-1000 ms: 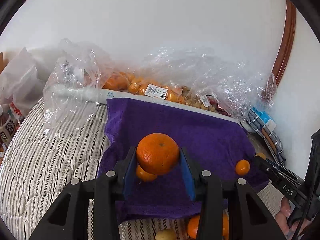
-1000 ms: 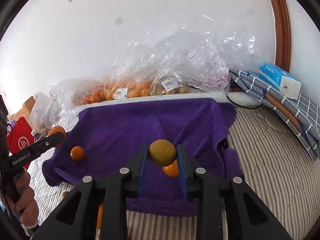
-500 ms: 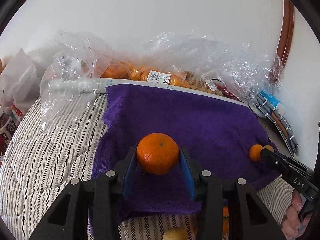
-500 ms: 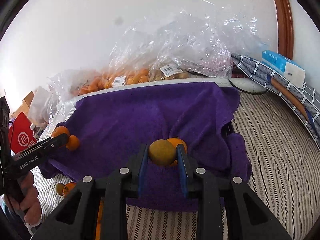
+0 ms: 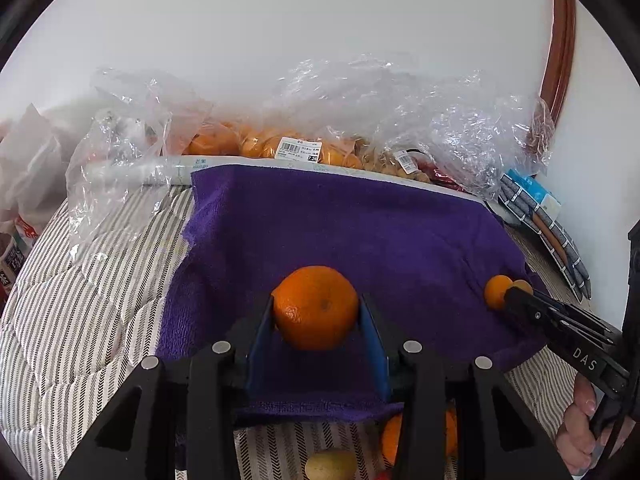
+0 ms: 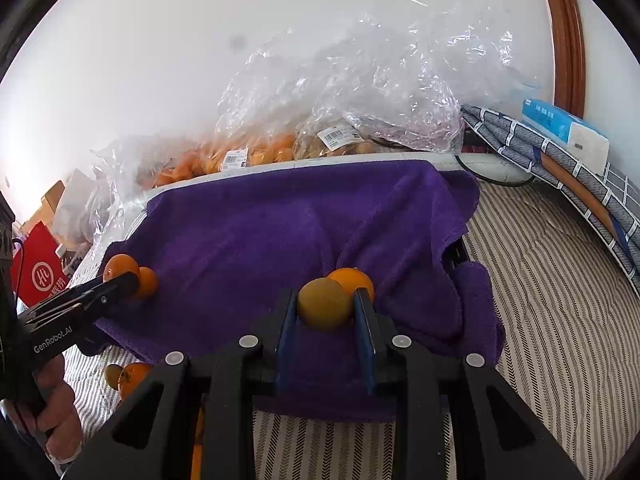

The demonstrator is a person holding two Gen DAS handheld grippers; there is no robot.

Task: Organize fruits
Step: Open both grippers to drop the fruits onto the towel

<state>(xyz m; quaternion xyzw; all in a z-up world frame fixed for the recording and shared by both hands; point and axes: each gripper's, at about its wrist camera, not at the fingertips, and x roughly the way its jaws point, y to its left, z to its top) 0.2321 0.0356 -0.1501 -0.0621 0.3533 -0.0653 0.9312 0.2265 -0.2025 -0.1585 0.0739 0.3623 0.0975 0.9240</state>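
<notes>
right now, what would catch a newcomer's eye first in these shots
The purple towel spread over the striped bedding draws the eye. Above its near edge, the left gripper clamps a big orange, and the right gripper clamps a duller yellowish fruit. Behind the towel, crinkly plastic bags of fruit line the wall.

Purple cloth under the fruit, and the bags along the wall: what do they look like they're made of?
The purple cloth looks like terry towelling: matte, with a fuzzy looped pile, soft folds and a stitched hem at its near edge. The bags look like thin clear plastic film: glossy, crinkled, see-through to the oranges inside, with printed barcode labels stuck on.
</notes>
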